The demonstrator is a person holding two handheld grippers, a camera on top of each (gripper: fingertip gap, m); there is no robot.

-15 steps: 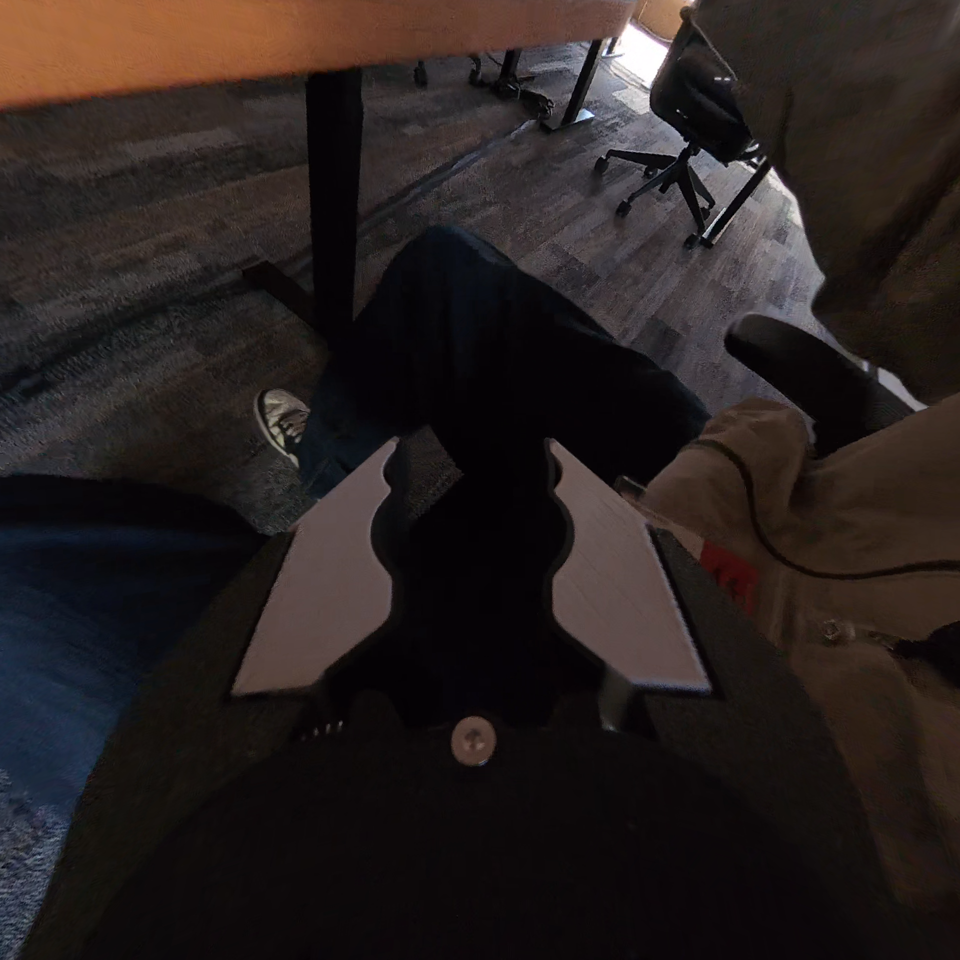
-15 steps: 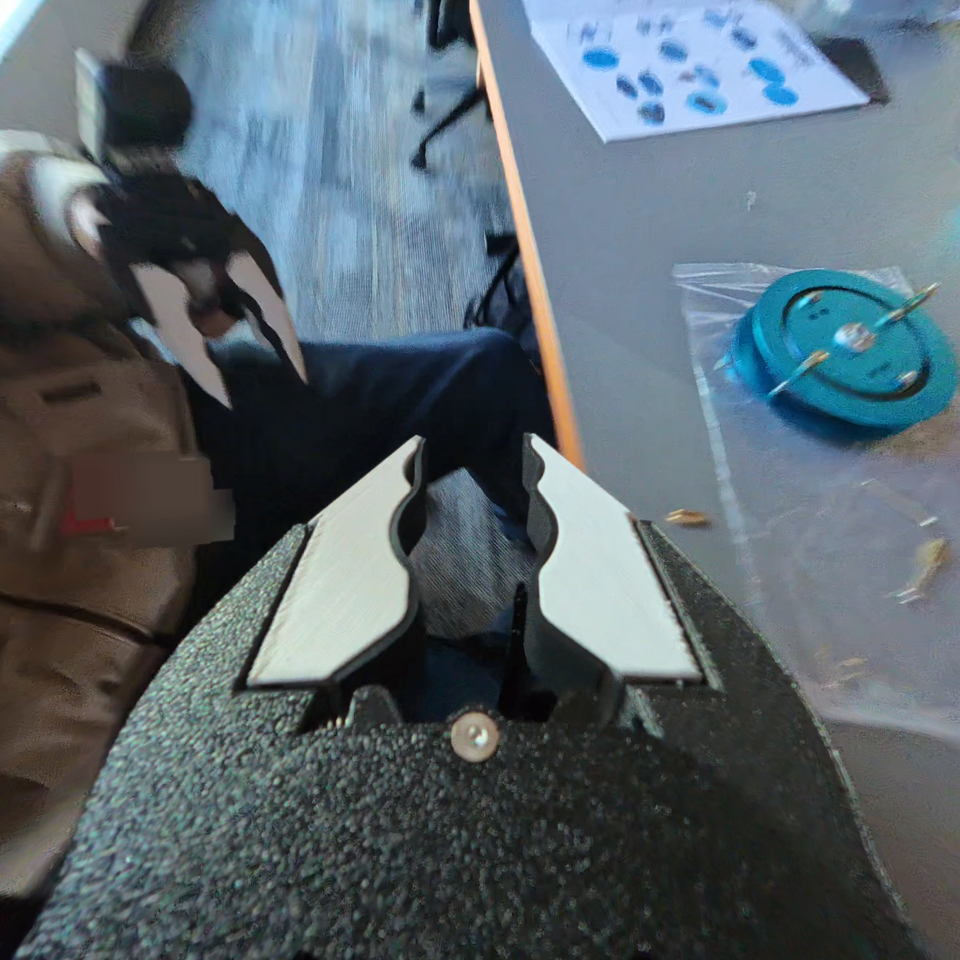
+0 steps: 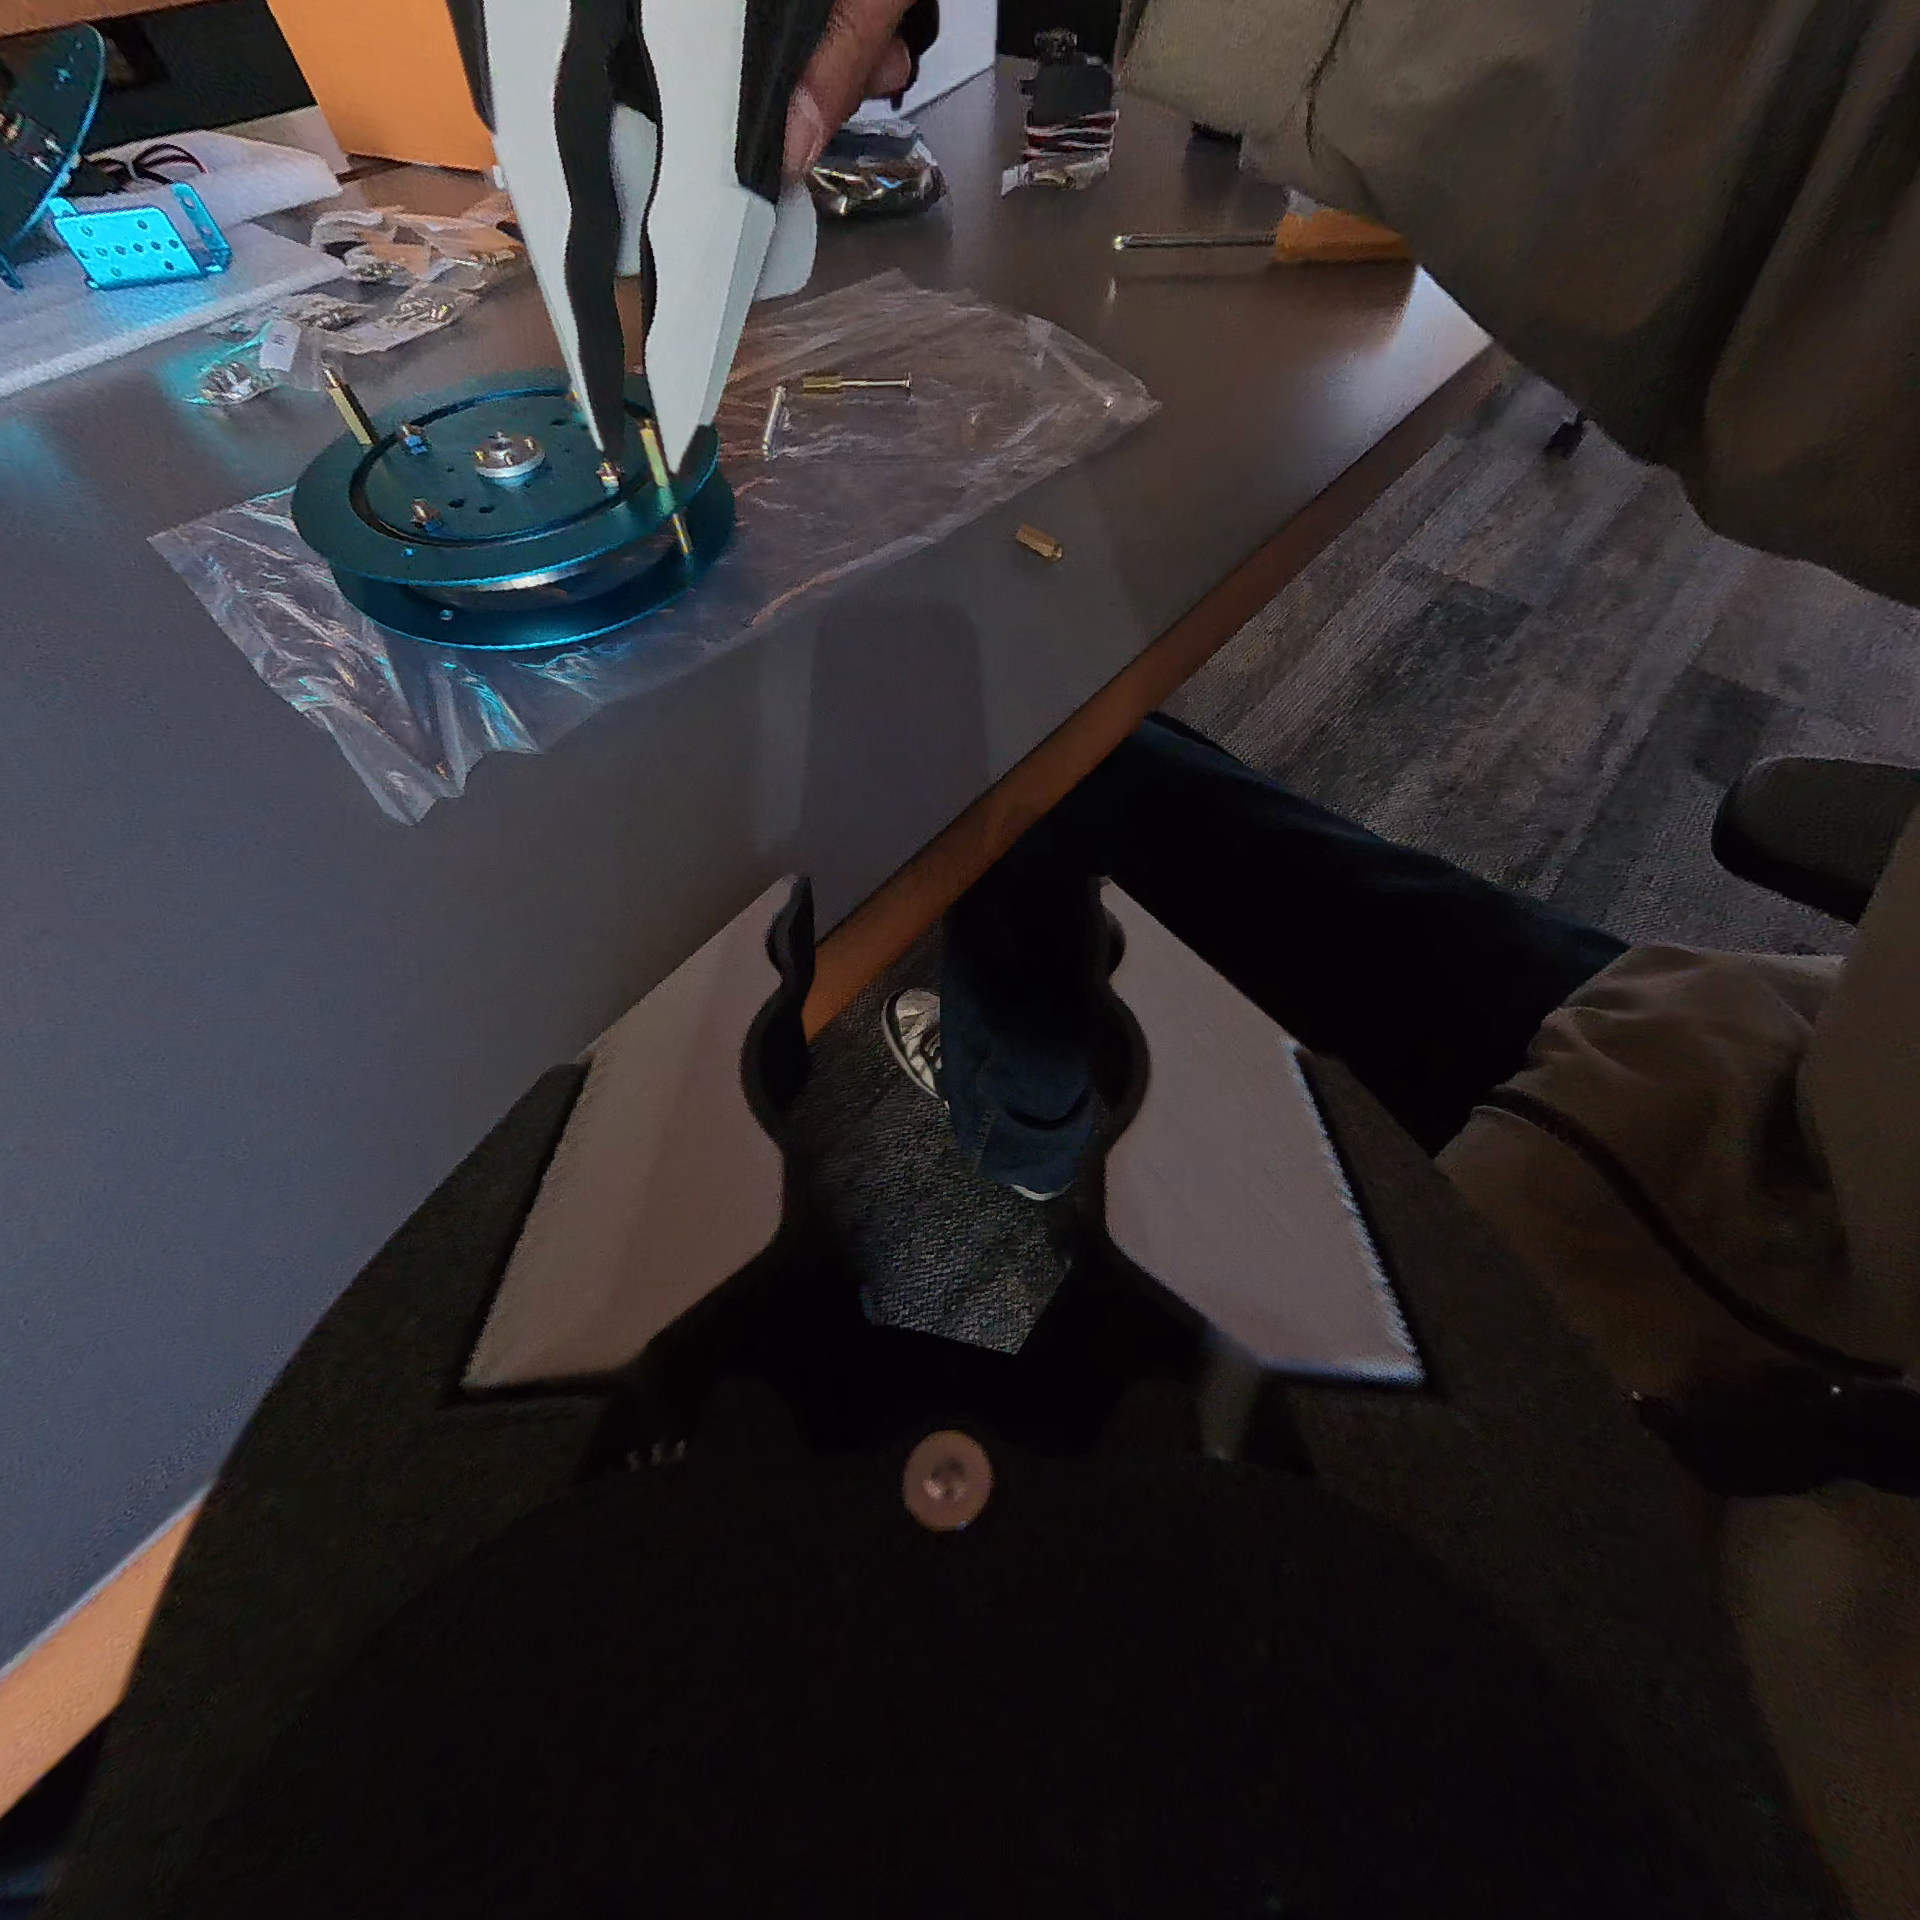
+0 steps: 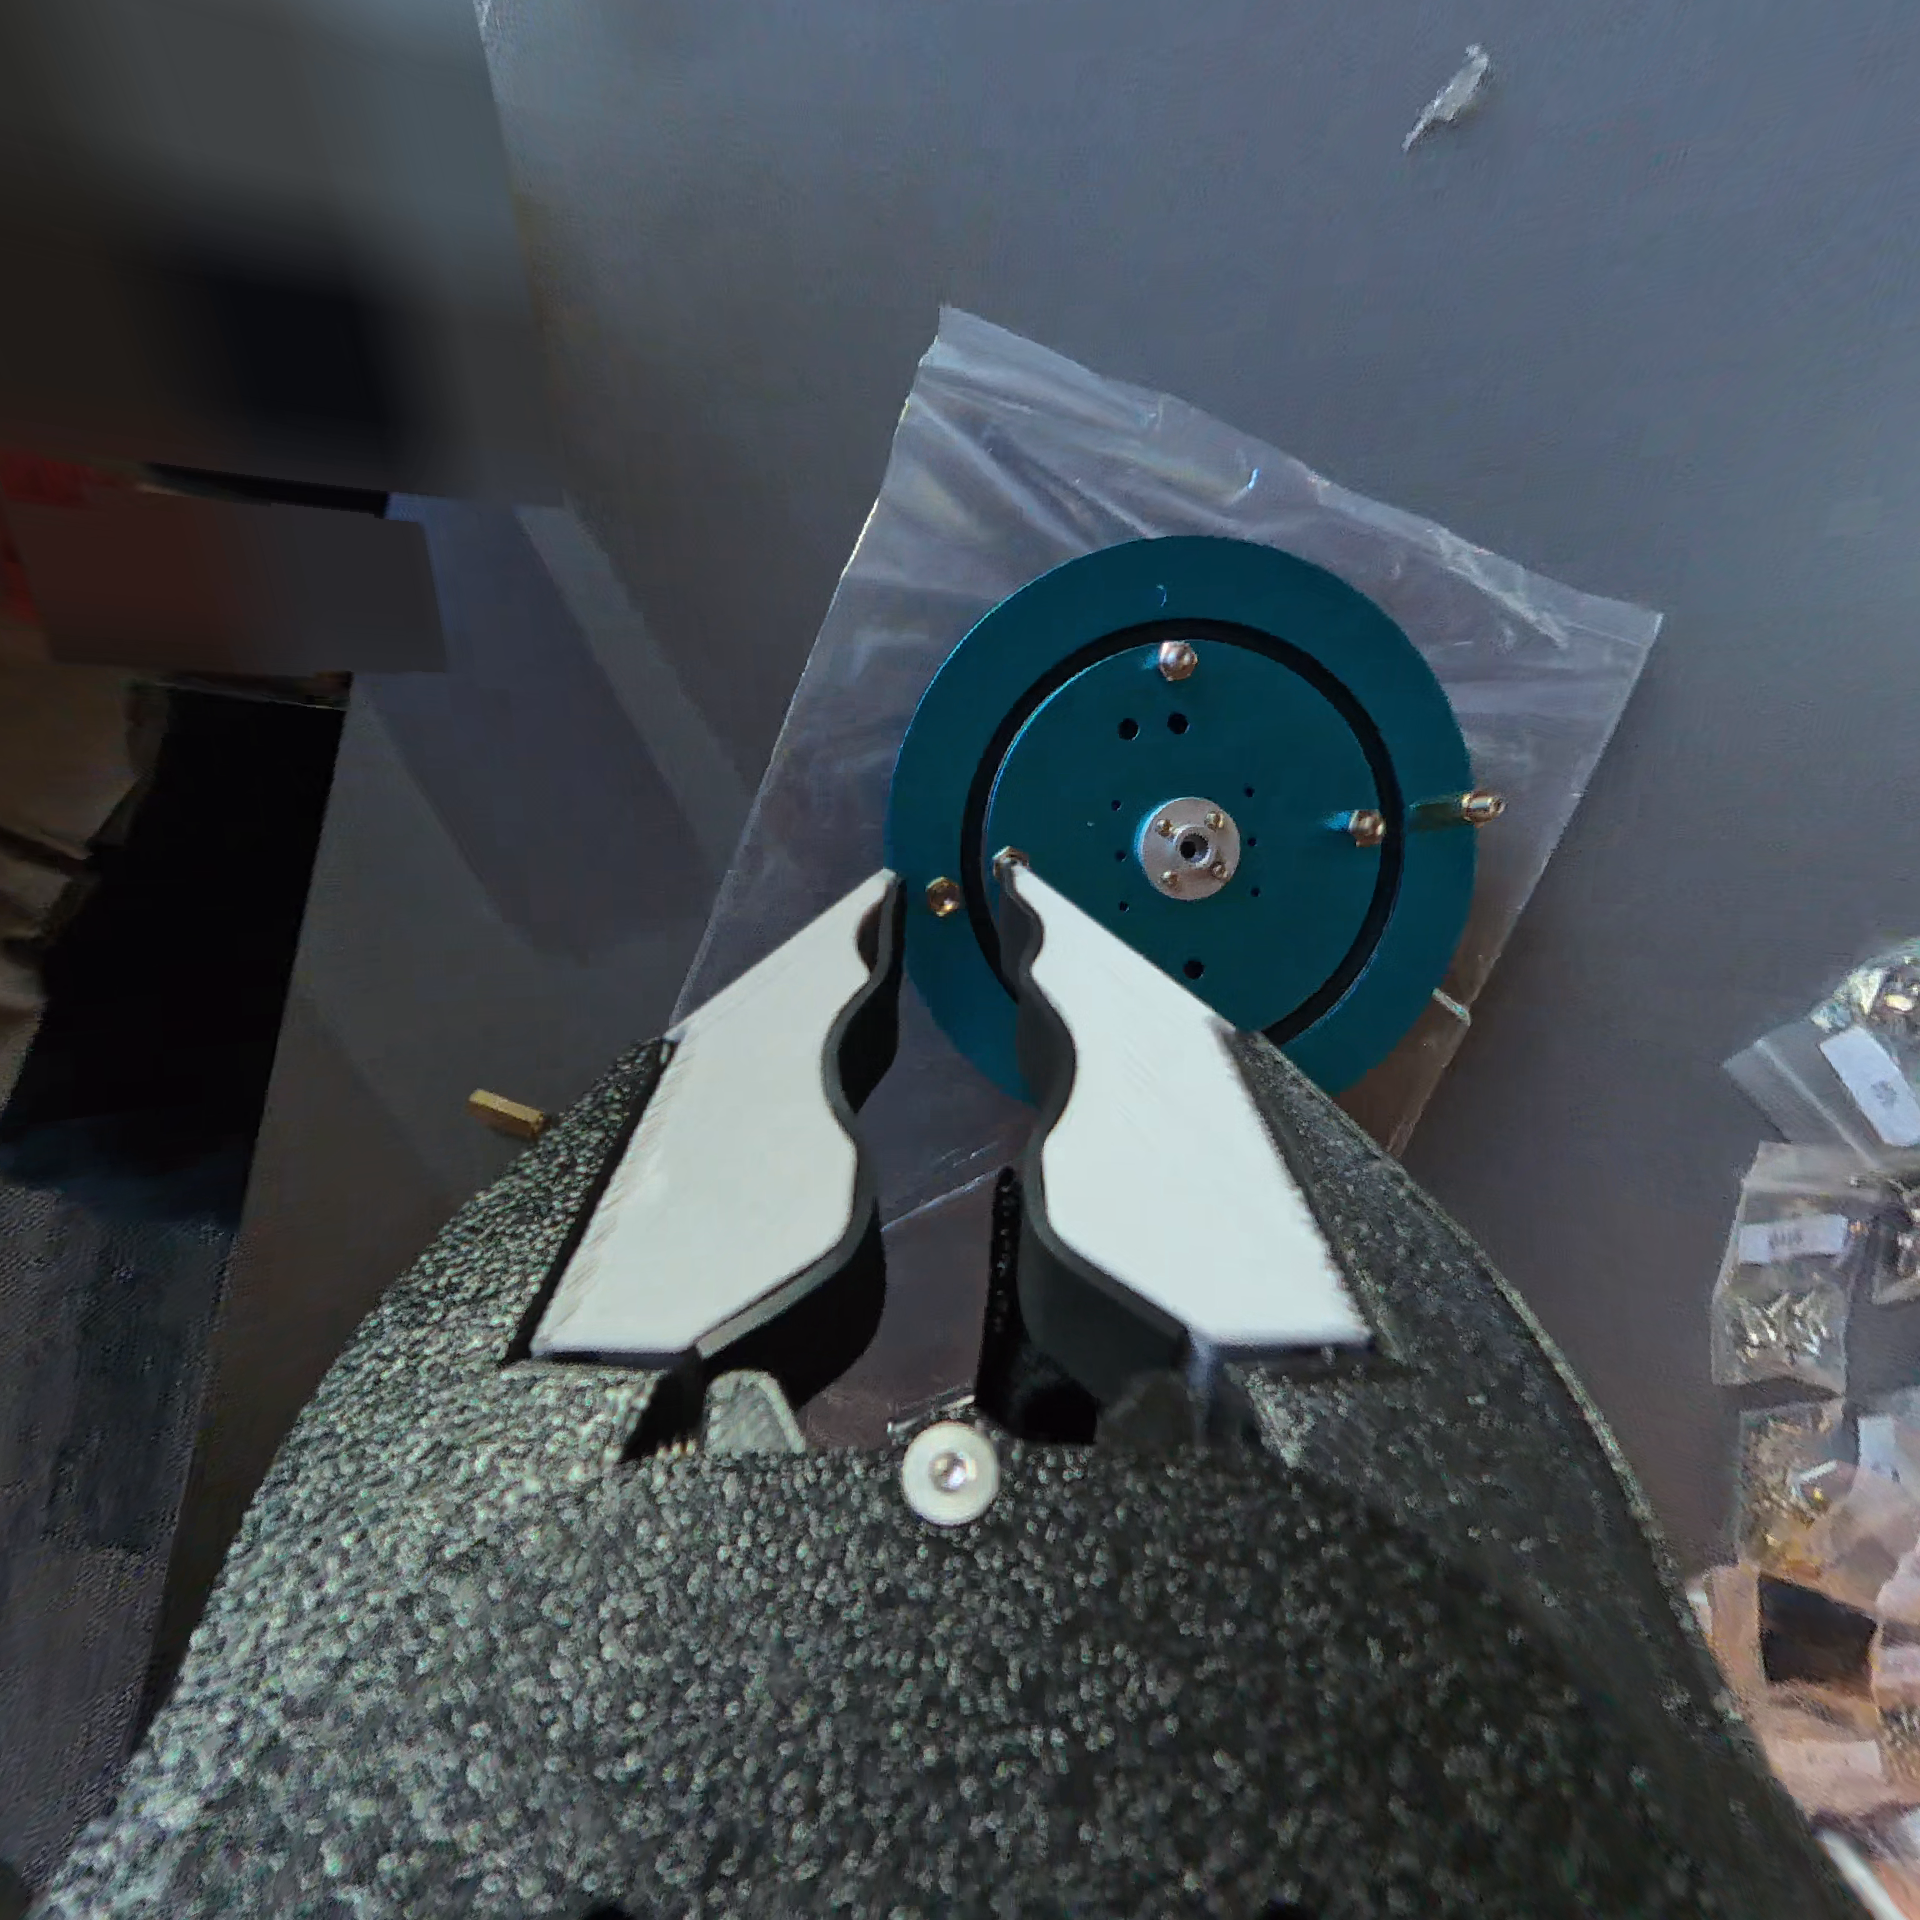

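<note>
In the left wrist view, the left gripper (image 3: 951,904) hangs over the near edge of the grey table with an orange rim (image 3: 343,935), its white fingers spread wide with nothing between them; through the gap show carpet, a dark trouser leg (image 3: 1247,894) and a sneaker (image 3: 914,1039). Farther off on the table, a round teal metal disc assembly with a silver hub (image 3: 499,520) lies on a clear plastic bag (image 3: 894,416). The right gripper (image 3: 649,436) comes down onto the disc from above, its tips close about an upright brass standoff (image 3: 652,457) at the disc's right edge. A loose brass hex spacer (image 3: 1039,542) lies beside the bag, and two long screws (image 3: 821,400) lie on it. Small bags of hardware (image 3: 395,270) and a teal perforated bracket (image 3: 140,244) sit behind.

In the right wrist view, the right gripper (image 4: 948,871) points down at the teal disc assembly (image 4: 1330,644). Its jaws stand narrowly apart, with the brass standoff (image 4: 941,896) between the tips; whether the pads press on it cannot be told. The right tip touches another brass fitting (image 4: 1008,858) on the inner plate. Bags of screws (image 4: 1808,1299) lie at the right.
</note>
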